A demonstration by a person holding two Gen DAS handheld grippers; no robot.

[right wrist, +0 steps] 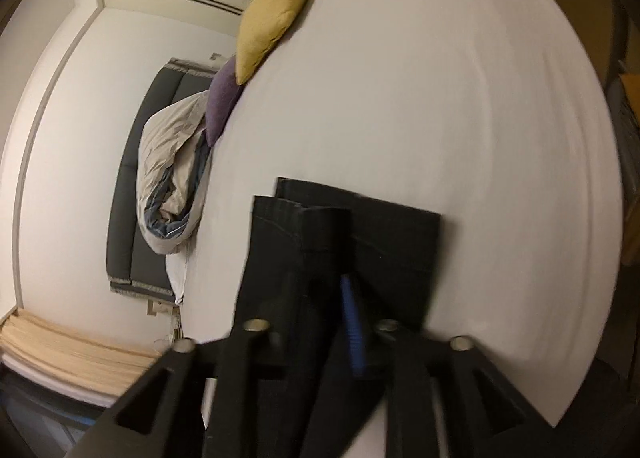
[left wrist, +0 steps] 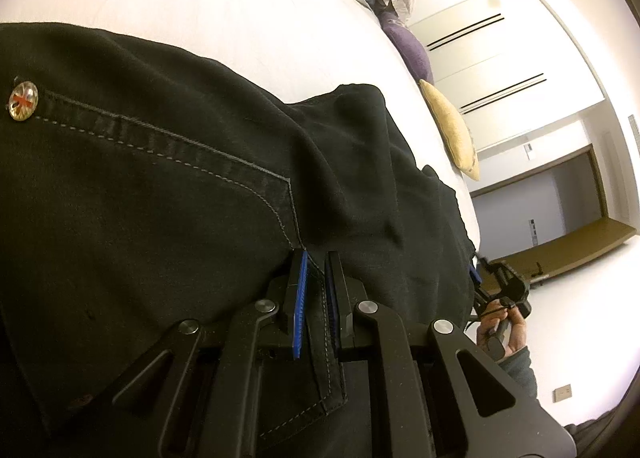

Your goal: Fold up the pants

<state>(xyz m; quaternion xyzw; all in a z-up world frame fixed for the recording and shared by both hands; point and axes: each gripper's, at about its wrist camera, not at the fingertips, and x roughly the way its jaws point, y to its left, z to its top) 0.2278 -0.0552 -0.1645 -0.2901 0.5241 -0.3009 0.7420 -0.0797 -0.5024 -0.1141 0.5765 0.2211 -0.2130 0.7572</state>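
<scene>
Black pants [left wrist: 160, 185] with grey stitching and a round metal button [left wrist: 23, 101] fill the left wrist view, held up over the white bed [left wrist: 200, 9]. My left gripper [left wrist: 316, 258] is shut on a fold of the pants near a pocket seam. In the right wrist view the pants' leg ends [right wrist: 352, 225] hang over the bed [right wrist: 440, 97], and my right gripper [right wrist: 332, 282] is shut on the hem cloth. The right gripper also shows far off in the left wrist view [left wrist: 500, 286], held in a hand at the pants' far edge.
A yellow pillow [right wrist: 276, 5], a purple pillow [right wrist: 222, 101] and a rolled duvet [right wrist: 172, 169] lie along the head of the bed, beside a dark headboard [right wrist: 128, 193]. A wooden bench [left wrist: 568, 246] and white cupboards [left wrist: 480, 41] stand beyond the bed.
</scene>
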